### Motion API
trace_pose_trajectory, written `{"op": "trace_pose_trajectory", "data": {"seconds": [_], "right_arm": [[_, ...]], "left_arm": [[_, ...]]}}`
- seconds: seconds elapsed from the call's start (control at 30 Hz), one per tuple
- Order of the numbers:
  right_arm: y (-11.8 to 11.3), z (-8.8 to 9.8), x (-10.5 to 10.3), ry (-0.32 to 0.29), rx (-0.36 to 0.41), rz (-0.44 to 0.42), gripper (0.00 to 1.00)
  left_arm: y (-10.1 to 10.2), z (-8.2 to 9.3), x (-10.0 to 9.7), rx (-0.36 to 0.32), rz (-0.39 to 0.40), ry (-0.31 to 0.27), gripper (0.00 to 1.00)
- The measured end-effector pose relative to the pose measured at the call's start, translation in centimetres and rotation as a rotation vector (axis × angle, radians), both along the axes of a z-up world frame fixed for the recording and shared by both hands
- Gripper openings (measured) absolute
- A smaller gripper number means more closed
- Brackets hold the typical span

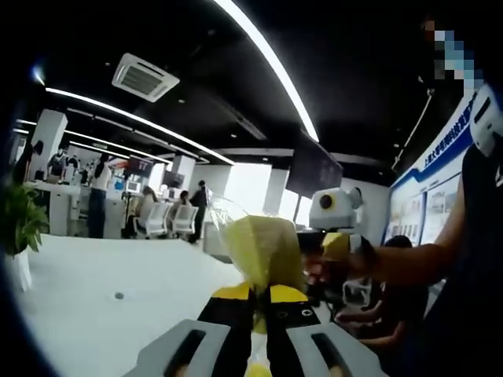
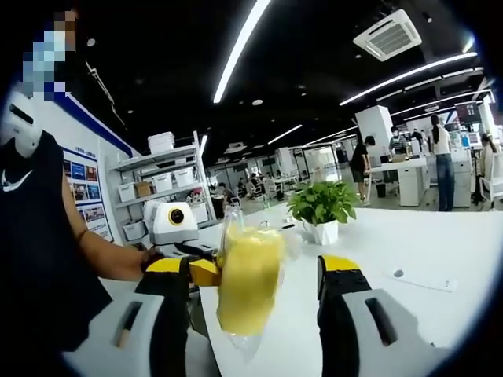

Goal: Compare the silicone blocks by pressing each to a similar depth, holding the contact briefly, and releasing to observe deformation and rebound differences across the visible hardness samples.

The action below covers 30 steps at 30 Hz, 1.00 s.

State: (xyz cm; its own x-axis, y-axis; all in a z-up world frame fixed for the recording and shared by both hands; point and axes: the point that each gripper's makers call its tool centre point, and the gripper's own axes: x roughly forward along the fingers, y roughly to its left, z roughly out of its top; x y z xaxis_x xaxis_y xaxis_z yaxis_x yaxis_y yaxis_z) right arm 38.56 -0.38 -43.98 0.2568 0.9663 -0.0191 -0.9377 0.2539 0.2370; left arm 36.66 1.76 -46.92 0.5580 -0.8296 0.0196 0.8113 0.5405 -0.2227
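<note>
**Yellow bag held between both tools above the white table**

Office space with dark ceiling, long strip lights point(image 1: 267, 59) and a ceiling air vent point(image 1: 145, 77) forms the background. People stand and sit at desks in the far area.

Left tool point(image 1: 260, 318): jaws stand together, clamped on the lower end of a yellow bag point(image 1: 263, 251) in clear wrap. The bag rises upright from the jaws, above the white table point(image 1: 118, 306).

Right tool point(image 2: 251, 302): jaws stand apart. The yellow bag point(image 2: 248, 275) sits between them, close to the left jaw; contact with that jaw cannot be confirmed. The right jaw is clear of the bag.

The opposite tool appears in each view just behind the bag, held by a person's hand point(image 2: 153, 258). A potted plant point(image 2: 322, 208) stands on the white table point(image 2: 424, 243) beyond the bag. White shelves with boxes point(image 2: 161, 188) stand at the far left of the right gripper view.
</note>
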Motion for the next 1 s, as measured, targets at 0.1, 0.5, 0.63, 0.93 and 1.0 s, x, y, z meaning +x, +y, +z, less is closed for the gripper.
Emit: {"op": "trace_pose_trajectory", "data": {"seconds": [0.1,0.5,0.63,0.93,1.0], "right_arm": [[0.4,0.2,-0.1,0.0,0.003,0.015,0.52],[1.7,-0.7,-0.5,0.034,-0.03,0.071,0.35],[1.7,-0.9,-0.3,0.07,-0.03,0.08,0.31],[2.4,-0.7,-1.0,0.096,-0.043,0.104,0.28],[2.5,-0.7,-1.1,0.09,-0.043,0.106,0.26]], "left_arm": [[-0.1,-0.1,-0.2,0.0,-0.006,0.002,0.03],[0.0,-0.3,-0.3,0.0,-0.019,0.007,0.03],[0.0,-0.4,-0.5,-0.007,-0.031,0.011,0.03],[0.0,-0.2,-0.7,-0.025,-0.041,0.017,0.03],[0.1,-0.1,-0.7,-0.024,-0.04,0.013,0.03]]}}
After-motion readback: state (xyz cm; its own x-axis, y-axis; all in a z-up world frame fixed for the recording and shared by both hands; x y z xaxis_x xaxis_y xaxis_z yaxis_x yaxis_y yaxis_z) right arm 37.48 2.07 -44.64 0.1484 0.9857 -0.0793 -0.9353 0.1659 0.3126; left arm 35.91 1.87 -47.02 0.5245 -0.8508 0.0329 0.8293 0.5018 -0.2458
